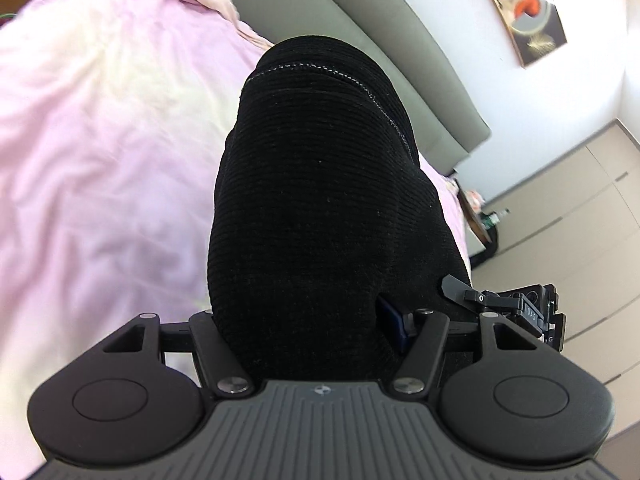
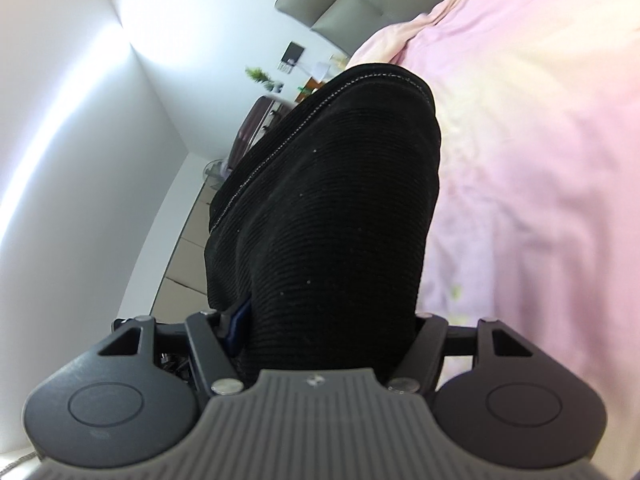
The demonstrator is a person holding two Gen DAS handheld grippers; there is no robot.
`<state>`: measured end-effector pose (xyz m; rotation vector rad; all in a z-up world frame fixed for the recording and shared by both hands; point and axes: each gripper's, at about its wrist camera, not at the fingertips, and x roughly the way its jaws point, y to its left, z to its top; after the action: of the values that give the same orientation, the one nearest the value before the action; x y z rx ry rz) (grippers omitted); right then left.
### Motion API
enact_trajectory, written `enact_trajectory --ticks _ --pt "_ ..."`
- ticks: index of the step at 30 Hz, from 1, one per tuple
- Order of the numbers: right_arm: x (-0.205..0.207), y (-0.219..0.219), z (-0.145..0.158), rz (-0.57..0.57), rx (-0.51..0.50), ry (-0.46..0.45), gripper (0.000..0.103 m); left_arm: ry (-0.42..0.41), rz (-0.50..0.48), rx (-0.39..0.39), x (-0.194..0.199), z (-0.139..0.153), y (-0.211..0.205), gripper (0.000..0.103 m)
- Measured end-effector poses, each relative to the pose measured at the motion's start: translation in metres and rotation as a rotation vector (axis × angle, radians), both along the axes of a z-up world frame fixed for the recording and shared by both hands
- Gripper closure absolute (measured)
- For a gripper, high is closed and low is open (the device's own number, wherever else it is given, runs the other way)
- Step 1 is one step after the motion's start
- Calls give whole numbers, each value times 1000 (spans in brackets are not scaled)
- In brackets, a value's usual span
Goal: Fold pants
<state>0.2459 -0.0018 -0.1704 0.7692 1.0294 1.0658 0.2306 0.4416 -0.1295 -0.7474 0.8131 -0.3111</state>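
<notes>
Black corduroy pants (image 1: 316,184) with pale stitching hang bunched over my left gripper (image 1: 316,312), lifted off the pink bed sheet (image 1: 100,160). The cloth fills the gap between the jaws and hides the fingertips; only one blue pad (image 1: 394,328) shows, pressed against it. In the right wrist view the same pants (image 2: 332,200) bulge out of my right gripper (image 2: 324,320) in the same way, with a blue pad (image 2: 238,326) pressing the left side of the bundle. Both grippers are shut on the fabric.
The pink sheet (image 2: 540,160) spreads beside the pants. A grey-green headboard (image 1: 360,32) stands behind the bed, with a framed picture (image 1: 524,8) above. Beige cupboards (image 1: 580,220) line the right. A dark red suitcase (image 2: 250,128) and a plant (image 2: 260,76) stand by the far wall.
</notes>
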Motion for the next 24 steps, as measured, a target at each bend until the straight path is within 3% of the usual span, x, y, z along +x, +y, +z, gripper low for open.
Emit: enact_trajectory --ticks 6,13,20,24 --pt "21 53 -21 14 -11 25 41 41 0 1 29 -17 44 31" --pt "39 87 -74 20 -54 90 42 135 12 -26 55 -56 73 31" --pt "65 123 -131 39 -111 147 41 216 43 -31 56 -114 76 25" --pt "64 120 -152 79 -122 189 34 226 34 -50 48 -129 83 21"
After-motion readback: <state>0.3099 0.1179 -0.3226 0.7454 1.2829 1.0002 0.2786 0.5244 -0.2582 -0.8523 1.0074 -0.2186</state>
